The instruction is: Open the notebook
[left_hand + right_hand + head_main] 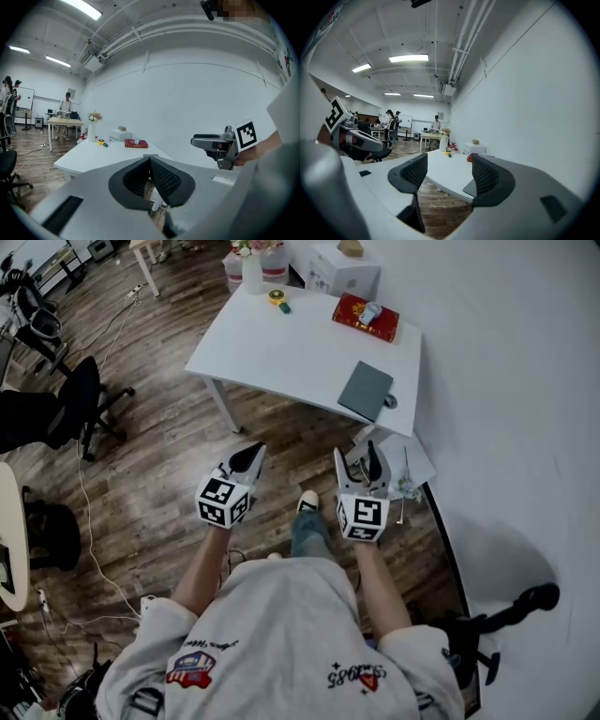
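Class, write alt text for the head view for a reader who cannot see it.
A person holds two empty grippers above a wooden floor, short of a white table where a closed grey notebook lies near the front right corner. The left gripper is shut, the right gripper open. A red box and a vase sit farther back.

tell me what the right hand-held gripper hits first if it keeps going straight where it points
The right hand-held gripper would probably meet the white table's near edge, beside the grey notebook; nothing else shows in between, though depth is unclear.
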{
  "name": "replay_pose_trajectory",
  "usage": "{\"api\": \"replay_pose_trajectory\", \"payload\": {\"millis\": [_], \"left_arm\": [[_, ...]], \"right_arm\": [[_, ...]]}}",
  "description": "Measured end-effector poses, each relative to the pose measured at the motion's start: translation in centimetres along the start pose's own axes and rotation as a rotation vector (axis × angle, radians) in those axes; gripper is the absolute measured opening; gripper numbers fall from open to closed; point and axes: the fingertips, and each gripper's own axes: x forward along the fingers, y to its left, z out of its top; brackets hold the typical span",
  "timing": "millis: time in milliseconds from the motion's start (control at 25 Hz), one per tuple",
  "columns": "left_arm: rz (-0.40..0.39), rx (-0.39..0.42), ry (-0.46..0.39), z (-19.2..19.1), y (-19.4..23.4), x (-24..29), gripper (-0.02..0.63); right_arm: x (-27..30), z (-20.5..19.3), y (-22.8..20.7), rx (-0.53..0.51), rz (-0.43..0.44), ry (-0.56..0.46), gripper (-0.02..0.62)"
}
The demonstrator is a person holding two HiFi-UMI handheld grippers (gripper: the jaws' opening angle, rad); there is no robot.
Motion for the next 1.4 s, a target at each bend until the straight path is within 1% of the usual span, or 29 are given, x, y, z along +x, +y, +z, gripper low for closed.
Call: {"api": "replay_pose_trajectory", "payload": {"millis": [160,320,440,600,720,920,1080,1400], "left_arm": [[0.02,-0.003,0.006,1.7,3.3,6.5,0.003],[0.034,0.004,0.002,5.0,6.2,13.0,0.005],[0.042,0.007,-0.004,7.2,8.1,17.4,0.004],[0.037,0.01,-0.004,8.9,9.8,22.1,0.005],[0.016,0.015,-0.001,9.8,10.5,25.1,0.005],[-0.055,0.031,0.007,11.3,11.4,28.8,0.005],[-0.143,0.061,0.022,11.6,12.2,32.1,0.005],[-0.307,0.084,0.054,11.6,13.8,36.5,0.005]], "right_arm": [[7.0,0.3,-3.0,0.012,0.022,0.003,0.284],[14.2,1.9,-6.7,-0.001,0.043,0.012,0.282],[19.0,3.4,-9.3,-0.006,0.056,-0.01,0.281],[23.6,4.1,-11.8,-0.007,0.058,-0.012,0.279],[25.6,3.8,-13.2,-0.008,0.045,0.002,0.278],[27.4,3.4,-15.1,-0.004,-0.017,0.03,0.275],[28.7,2.3,-16.3,-0.005,-0.095,0.062,0.273],[29.9,0.1,-17.3,-0.014,-0.238,0.135,0.27]]}}
